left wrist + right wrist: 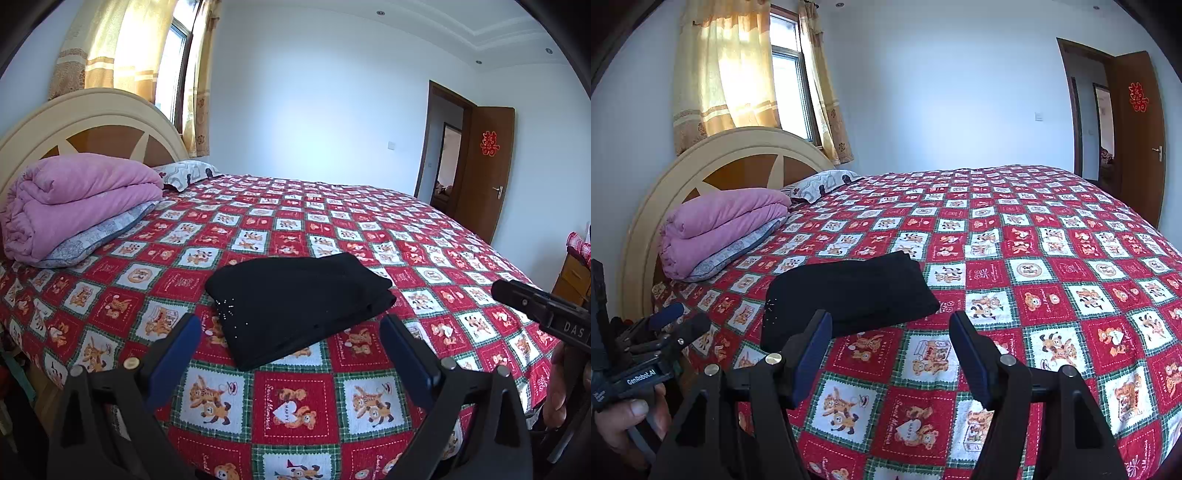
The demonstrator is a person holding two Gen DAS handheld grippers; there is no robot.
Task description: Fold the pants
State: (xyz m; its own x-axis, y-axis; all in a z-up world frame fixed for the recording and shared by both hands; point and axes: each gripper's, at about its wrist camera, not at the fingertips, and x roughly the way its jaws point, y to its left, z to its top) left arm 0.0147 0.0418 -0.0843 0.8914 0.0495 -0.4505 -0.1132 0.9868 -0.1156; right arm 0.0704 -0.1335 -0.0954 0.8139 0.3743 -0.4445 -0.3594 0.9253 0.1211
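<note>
Black pants (pixel 295 306) lie folded into a compact rectangle on the red checked bedspread (pixel 406 258), with a few small sparkles near the left corner. My left gripper (pixel 291 325) hovers just short of their near edge, open wide, nothing between its blue pads (pixel 173 354). In the right wrist view the same pants (pixel 849 291) lie ahead and to the left of my right gripper (pixel 890 325), which is open and empty above the bedspread (pixel 1052 277). The left gripper's body (pixel 646 354), held in a hand, shows at the lower left there.
A folded pink quilt (pixel 77 199) rests on a grey pillow by the headboard (pixel 92 122), with a second pillow (pixel 188 173) behind. An open brown door (pixel 484 177) stands at the far right, and a wooden cabinet (pixel 572 277) beside the bed.
</note>
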